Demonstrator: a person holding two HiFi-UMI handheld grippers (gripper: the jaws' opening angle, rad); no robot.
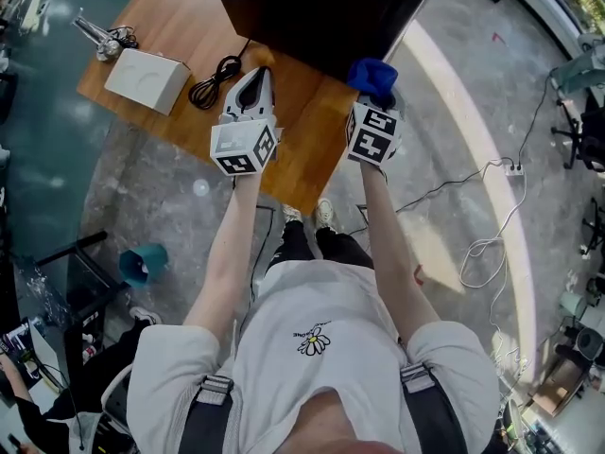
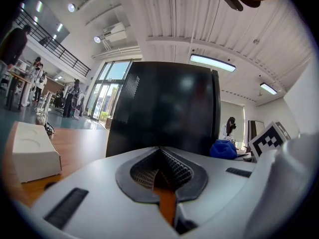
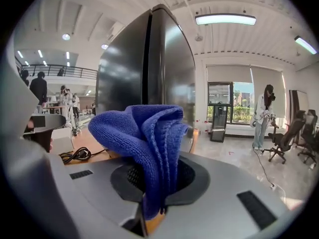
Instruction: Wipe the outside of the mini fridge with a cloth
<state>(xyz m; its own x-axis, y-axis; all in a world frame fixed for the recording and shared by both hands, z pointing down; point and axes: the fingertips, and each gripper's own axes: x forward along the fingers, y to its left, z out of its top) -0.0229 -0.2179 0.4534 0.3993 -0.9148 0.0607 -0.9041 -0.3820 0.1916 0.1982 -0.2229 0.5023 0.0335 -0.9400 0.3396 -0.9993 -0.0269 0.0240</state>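
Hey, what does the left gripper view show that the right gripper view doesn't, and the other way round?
Only the left gripper view: the left hand-held gripper, jaws together on nothing, and the marker cube of the right hand-held gripper. Only the right gripper view: that gripper's jaws shut on the blue cloth, and an office chair on the floor. Both: the black mini fridge, the wooden table and the blue cloth, small and far right in the left gripper view.

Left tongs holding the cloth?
No, the blue cloth is pinched in the right tongs; the left tongs hold nothing.
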